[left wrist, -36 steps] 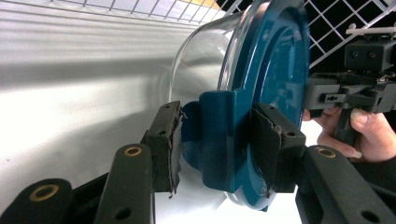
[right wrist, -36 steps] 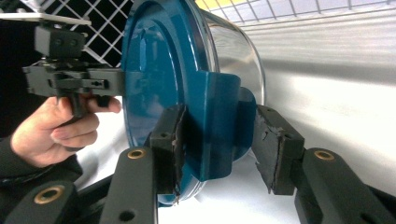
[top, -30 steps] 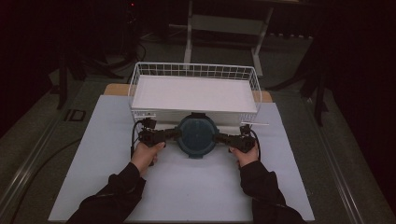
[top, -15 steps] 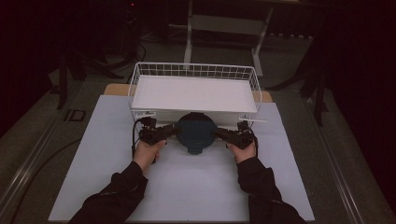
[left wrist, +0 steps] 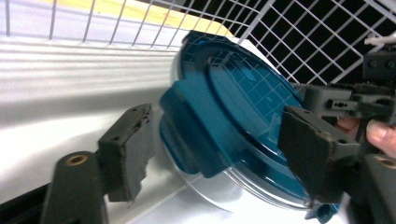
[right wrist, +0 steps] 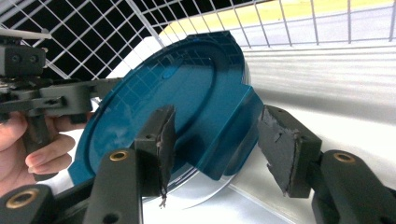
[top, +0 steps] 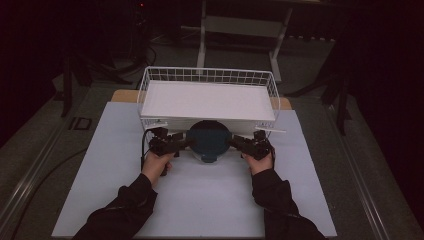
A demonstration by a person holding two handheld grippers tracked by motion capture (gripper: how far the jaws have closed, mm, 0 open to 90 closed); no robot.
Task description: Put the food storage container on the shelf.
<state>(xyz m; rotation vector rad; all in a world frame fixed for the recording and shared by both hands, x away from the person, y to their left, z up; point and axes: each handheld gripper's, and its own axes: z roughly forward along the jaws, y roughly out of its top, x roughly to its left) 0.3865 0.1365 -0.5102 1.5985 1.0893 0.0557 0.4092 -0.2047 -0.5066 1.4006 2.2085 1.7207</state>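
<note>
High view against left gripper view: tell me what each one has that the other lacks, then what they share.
High view alone: the white table, both dark sleeves, the whole wire basket and the left claw's outside.

Left gripper view alone: close detail, namely a blue side tab of the container sitting between the left claw's open jaws, and the clear rim under the lid.

Both: the blue-lidded round container, the basket mesh, and the right claw at the container's far side.

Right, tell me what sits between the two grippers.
In the high view, a round teal-lidded container sits between the left gripper and the right gripper, just before the white wire basket.
</note>
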